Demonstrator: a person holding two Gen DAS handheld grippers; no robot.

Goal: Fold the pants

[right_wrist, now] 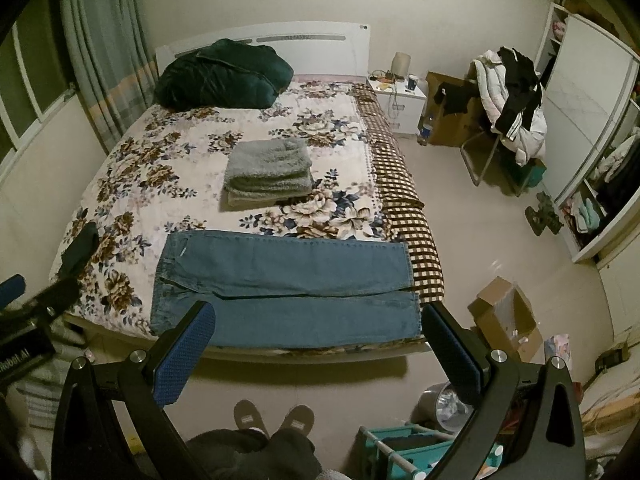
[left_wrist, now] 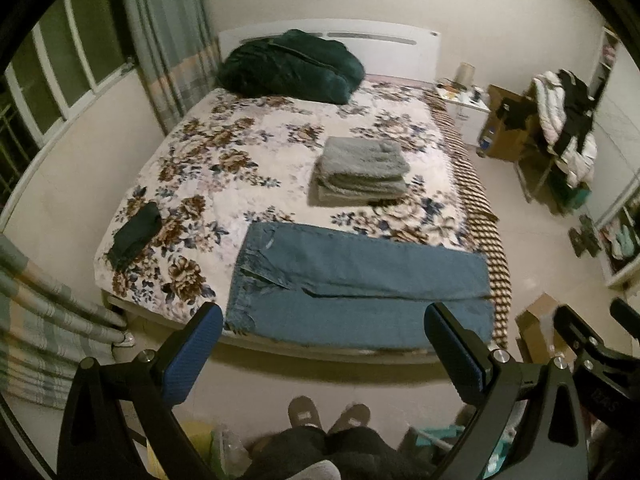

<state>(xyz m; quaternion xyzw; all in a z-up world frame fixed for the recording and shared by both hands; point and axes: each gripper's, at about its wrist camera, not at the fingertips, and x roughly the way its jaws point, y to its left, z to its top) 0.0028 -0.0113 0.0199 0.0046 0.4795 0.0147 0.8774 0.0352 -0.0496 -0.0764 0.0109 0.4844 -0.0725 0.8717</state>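
Note:
Blue jeans (left_wrist: 360, 284) lie flat along the near edge of the floral bed (left_wrist: 248, 152), waistband to the left, legs running right, one leg laid on the other. They also show in the right wrist view (right_wrist: 288, 284). My left gripper (left_wrist: 324, 322) is open and empty, held back from the bed over the floor in front of the jeans. My right gripper (right_wrist: 318, 322) is open and empty too, level with the bed's near edge. Neither touches the jeans.
A folded grey stack (left_wrist: 360, 172) sits mid-bed, a dark green duvet (left_wrist: 292, 66) at the headboard, a small dark garment (left_wrist: 136, 236) at the left. A cardboard box (right_wrist: 506, 318), bin and teal rack stand on the floor to the right. My slippers (right_wrist: 274, 420) show below.

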